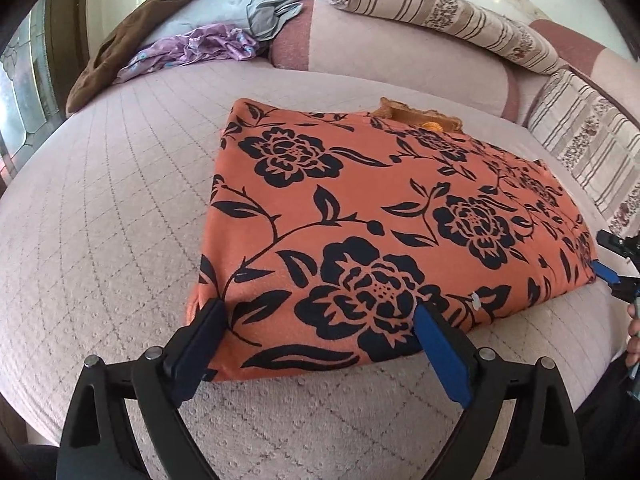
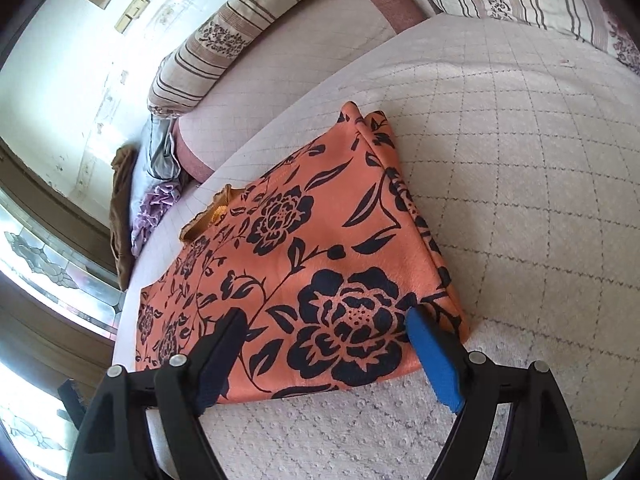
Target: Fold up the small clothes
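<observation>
Orange floral garment (image 1: 360, 216) flat on bed (image 1: 100, 208); both claws spread; no legible writing.

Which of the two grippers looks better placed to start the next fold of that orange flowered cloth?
Probably the left gripper: its open fingers straddle the orange cloth's near-left corner. The right gripper is open too, over the opposite near corner, so it is close.
</observation>
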The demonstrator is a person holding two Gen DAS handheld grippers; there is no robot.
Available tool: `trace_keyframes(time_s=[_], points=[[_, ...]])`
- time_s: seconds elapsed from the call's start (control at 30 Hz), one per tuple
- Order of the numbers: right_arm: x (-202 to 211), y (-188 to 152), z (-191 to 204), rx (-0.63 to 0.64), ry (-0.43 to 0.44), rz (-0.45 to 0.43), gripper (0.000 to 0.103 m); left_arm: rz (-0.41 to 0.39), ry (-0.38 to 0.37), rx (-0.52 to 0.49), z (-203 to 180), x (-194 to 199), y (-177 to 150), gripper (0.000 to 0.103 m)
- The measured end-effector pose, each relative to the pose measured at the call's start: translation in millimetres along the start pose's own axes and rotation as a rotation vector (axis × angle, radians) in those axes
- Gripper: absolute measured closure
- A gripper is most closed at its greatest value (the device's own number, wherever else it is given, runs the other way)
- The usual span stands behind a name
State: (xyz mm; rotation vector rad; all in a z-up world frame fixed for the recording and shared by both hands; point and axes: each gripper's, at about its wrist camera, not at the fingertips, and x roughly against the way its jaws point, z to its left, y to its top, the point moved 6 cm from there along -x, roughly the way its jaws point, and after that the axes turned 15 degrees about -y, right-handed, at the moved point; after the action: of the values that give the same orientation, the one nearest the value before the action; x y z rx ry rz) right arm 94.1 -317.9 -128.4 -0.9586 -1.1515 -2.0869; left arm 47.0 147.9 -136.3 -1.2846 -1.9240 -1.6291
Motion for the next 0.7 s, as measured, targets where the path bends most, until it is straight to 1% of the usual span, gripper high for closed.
trace_keyframes(time_s=[0.13, 0.27, 0.37, 0.43, 0.5, 0.57, 0.6, 0.63, 0.67, 0.7], points=[[0, 0, 0, 0.005, -0.005, -0.003, 0.018, -0.021, -0.037, 0.002, 1, 3, -1, 0.009], [-1, -1, 3, 0.021, -0.021, -0.003, 0.018, -0.037, -0.052, 0.002, 1, 6, -2, 0.009], [5, 0, 6, 0.035, -0.058, 0.01, 0.019, -0.046, -0.06, 0.001, 2, 8, -2, 0.009], [17, 1, 10, 0.028, -0.067, -0.004, 0.018, -0.049, -0.053, -0.005, 1, 7, -3, 0.009], [31, 3, 17, 0.036, -0.037, -0.04, 0.018, -0.046, -0.038, -0.023, -2, 5, -3, 0.005], [32, 4, 19, 0.054, -0.045, -0.046, 0.018, -0.04, -0.022, -0.038, -4, 3, -4, 0.004], [25, 3, 14, 0.05, -0.071, -0.029, 0.018, -0.037, -0.017, -0.044, -5, 3, -4, 0.004], [15, 1, 6, 0.031, -0.099, 0.009, 0.018, -0.037, -0.018, -0.043, -5, 5, -3, 0.004], [0, -4, -7, -0.017, -0.123, 0.086, 0.018, -0.04, -0.021, -0.035, -6, 9, -1, 0.005], [-1, -4, -12, -0.059, -0.092, 0.093, 0.018, -0.048, -0.022, -0.026, -6, 14, 1, 0.005]])
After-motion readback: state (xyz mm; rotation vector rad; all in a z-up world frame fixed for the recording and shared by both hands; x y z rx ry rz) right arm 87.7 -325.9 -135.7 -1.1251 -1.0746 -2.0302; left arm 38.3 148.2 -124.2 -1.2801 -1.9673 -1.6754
